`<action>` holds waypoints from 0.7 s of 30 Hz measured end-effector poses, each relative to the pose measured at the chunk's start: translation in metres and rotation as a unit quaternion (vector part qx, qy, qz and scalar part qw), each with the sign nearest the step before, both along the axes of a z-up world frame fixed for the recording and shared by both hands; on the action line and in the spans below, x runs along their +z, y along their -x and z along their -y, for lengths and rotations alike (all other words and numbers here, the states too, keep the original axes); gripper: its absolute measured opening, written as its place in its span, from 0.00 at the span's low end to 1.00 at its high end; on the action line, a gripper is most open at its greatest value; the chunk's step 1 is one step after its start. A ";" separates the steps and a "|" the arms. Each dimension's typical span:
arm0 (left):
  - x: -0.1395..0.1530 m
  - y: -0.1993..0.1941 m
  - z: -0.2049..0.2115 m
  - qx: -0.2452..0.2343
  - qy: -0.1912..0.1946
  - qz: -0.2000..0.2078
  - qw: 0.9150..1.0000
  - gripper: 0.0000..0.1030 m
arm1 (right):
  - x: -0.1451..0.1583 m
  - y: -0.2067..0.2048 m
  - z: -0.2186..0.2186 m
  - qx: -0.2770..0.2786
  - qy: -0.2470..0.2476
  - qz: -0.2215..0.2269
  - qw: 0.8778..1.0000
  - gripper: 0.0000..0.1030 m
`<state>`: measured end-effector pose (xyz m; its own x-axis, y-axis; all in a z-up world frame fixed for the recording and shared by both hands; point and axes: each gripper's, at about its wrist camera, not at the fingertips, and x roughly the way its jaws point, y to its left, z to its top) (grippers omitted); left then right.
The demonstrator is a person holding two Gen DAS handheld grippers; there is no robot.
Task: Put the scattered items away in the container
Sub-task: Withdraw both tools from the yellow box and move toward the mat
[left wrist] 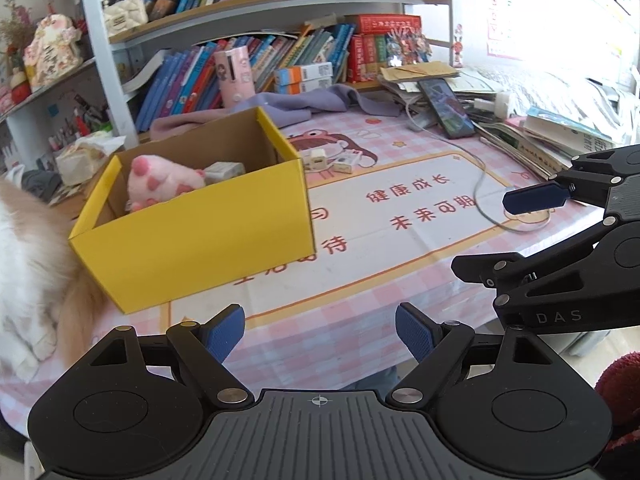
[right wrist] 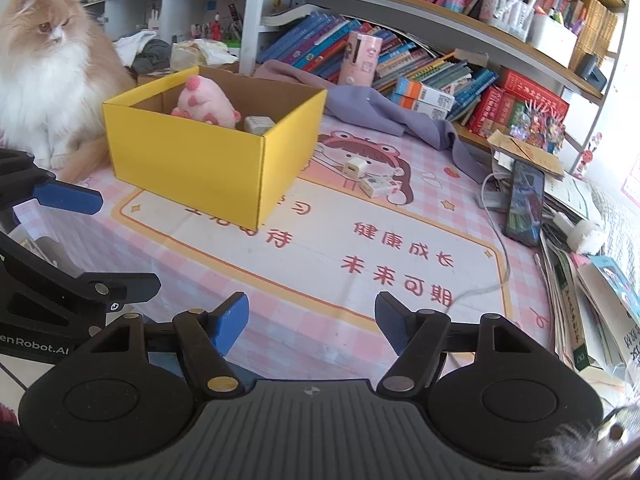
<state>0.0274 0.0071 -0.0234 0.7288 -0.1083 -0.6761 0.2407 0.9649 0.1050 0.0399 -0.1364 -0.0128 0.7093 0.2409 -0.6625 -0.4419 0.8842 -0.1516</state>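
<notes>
Yellow box (right wrist: 208, 160), centre-left, holds pink plush (right wrist: 206, 104); two white chargers (right wrist: 370, 178) lie on bare mat (right wrist: 320, 248) right of it. Left gripper (left wrist: 320, 334) and right gripper (right wrist: 312, 322) spread, empty. Side print: "DAS", "enRobot.AI".

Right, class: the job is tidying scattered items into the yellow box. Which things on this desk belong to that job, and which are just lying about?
Part of the job:
- yellow box
- pink plush toy, already in the box
- white charger plug, on the mat
- small white box, beside the plug

Just lying about:
- cat
- purple cloth
- phone
- pink canister
- books
</notes>
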 end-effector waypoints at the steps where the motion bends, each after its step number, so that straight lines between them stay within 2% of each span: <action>1: 0.000 -0.002 0.002 -0.003 -0.001 -0.001 1.000 0.83 | 0.000 -0.001 0.002 -0.003 0.000 -0.001 1.000 0.67; 21: -0.006 -0.036 0.065 -0.089 -0.012 -0.006 0.996 0.83 | -0.009 -0.026 0.061 -0.071 -0.007 -0.022 0.997 0.69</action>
